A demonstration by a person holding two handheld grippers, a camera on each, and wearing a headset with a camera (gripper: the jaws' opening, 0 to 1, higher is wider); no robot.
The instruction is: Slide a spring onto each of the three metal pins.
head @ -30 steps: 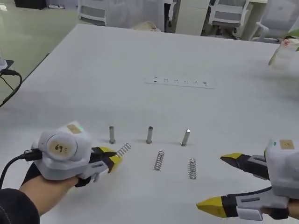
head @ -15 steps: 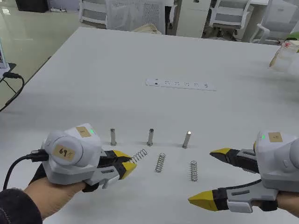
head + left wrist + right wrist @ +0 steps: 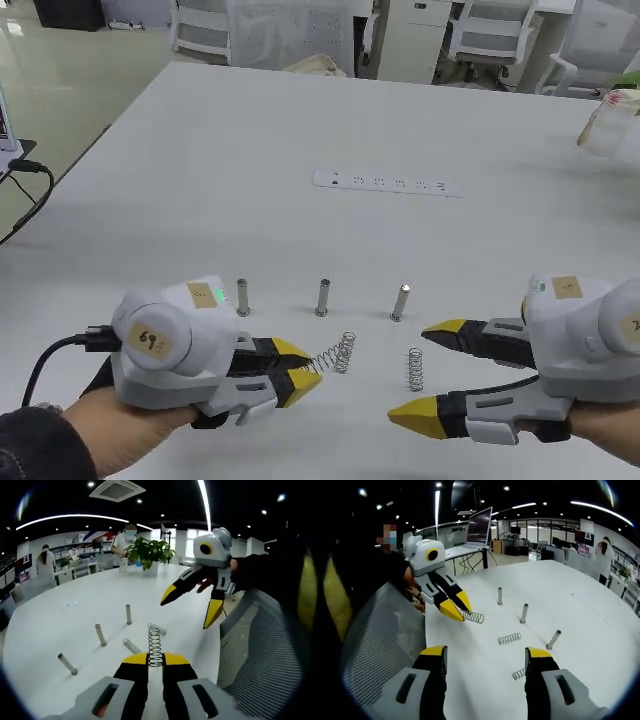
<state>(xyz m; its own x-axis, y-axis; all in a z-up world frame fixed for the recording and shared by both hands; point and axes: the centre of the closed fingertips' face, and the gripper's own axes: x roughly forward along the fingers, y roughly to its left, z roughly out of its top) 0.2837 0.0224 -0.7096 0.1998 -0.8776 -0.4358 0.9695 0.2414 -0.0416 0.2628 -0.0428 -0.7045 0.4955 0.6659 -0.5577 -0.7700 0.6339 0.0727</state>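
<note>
Three short metal pins stand upright in a row on the white table: left pin (image 3: 242,297), middle pin (image 3: 322,297), right pin (image 3: 399,301). My left gripper (image 3: 312,372) is shut on one end of a spring (image 3: 155,647), which sticks out forward past the yellow tips, in front of the middle pin. A second spring (image 3: 345,352) lies just beyond the held one. A third spring (image 3: 415,368) lies below the right pin, between the spread jaws of my right gripper (image 3: 425,370), which is open and holds nothing. In the right gripper view, the held spring (image 3: 472,615) juts from the left gripper.
A white power strip (image 3: 388,183) lies farther back on the table. A pale bottle (image 3: 605,120) stands at the far right edge. A black cable (image 3: 30,195) hangs off the left side. Office chairs stand beyond the far edge.
My left gripper has carried its spring to the right, from near the left pin to in front of the middle pin. The right gripper has drifted left toward the third spring.
</note>
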